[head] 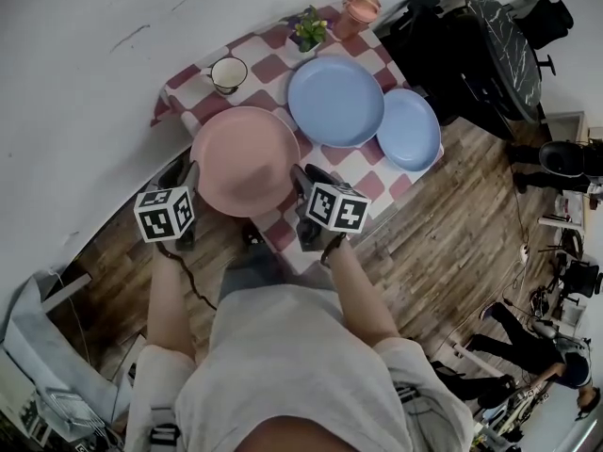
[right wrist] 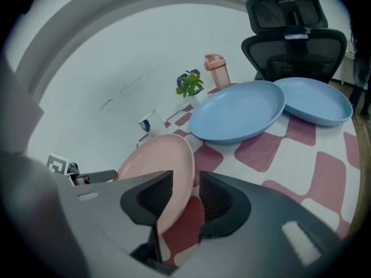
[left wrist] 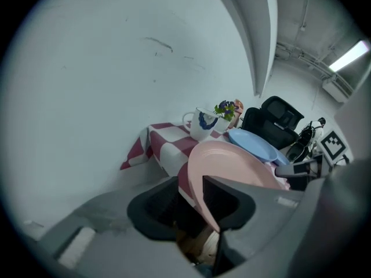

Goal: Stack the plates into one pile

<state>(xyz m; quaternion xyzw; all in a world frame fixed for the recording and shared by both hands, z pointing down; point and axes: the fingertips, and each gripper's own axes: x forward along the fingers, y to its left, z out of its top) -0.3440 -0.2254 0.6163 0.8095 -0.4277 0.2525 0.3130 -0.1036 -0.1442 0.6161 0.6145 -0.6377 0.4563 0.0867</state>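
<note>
Left gripper (left wrist: 194, 204): jaws stood apart with the near-left rim of the pink plate (left wrist: 232, 161) between them. The rim lay close to one jaw, a gap showed at the other, and there was no clamp. Right gripper (right wrist: 185, 198): jaws likewise spread, with the plate's near-right rim between them and neither pad pressing.

The pink plate appeared to rest at the near-left of the checked table (head: 372, 185). The large blue plate (head: 335, 100) lay farther and to the right. The small blue plate (head: 409, 128) lay at that plate's right edge, touching or slightly overlapped. A mug (head: 228, 73) and a potted plant (head: 309, 28) stood along the far edge.

Assessment: no pile had been formed. All three plates lay singly, so all stacking remained.
</note>
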